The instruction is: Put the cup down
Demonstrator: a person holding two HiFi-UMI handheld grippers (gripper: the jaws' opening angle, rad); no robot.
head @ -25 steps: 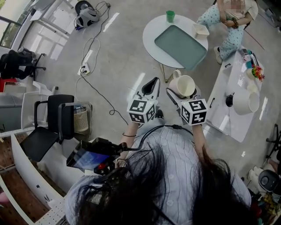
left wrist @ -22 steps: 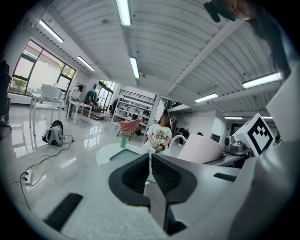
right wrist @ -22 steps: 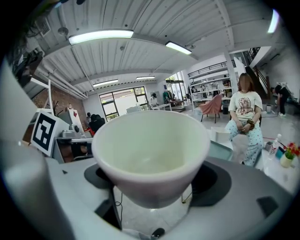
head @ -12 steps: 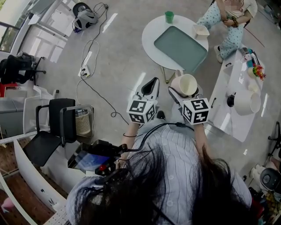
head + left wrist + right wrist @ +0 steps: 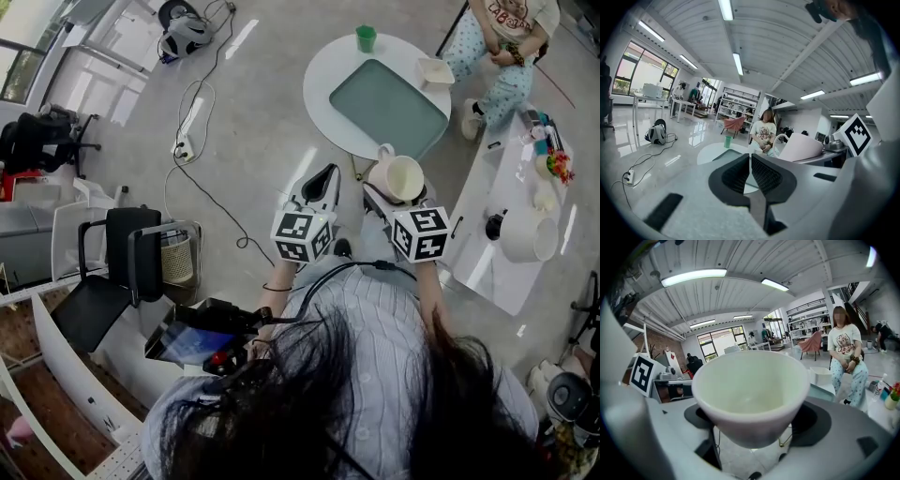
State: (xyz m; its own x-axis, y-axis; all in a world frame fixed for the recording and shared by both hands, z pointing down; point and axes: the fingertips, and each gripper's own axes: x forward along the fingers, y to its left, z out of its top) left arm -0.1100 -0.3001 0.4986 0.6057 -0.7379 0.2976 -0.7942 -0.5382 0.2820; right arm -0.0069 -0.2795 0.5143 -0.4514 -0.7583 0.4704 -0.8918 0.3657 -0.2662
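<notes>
A cream cup with a handle is clamped in my right gripper, carried in the air short of the round white table. In the right gripper view the empty cup fills the frame between the two jaws, mouth up. My left gripper is shut with nothing in it, level with the right one; its ribbed pads press together in the left gripper view, where the cup shows to the right.
A grey-green tray, a green cup and a small white box lie on the round table. A seated person is beyond it. A white bench with bowls stands right; cables and a chair lie left.
Both grippers have moved slightly forward toward the round table, the cup still held. The seated person has shifted in the head view.
</notes>
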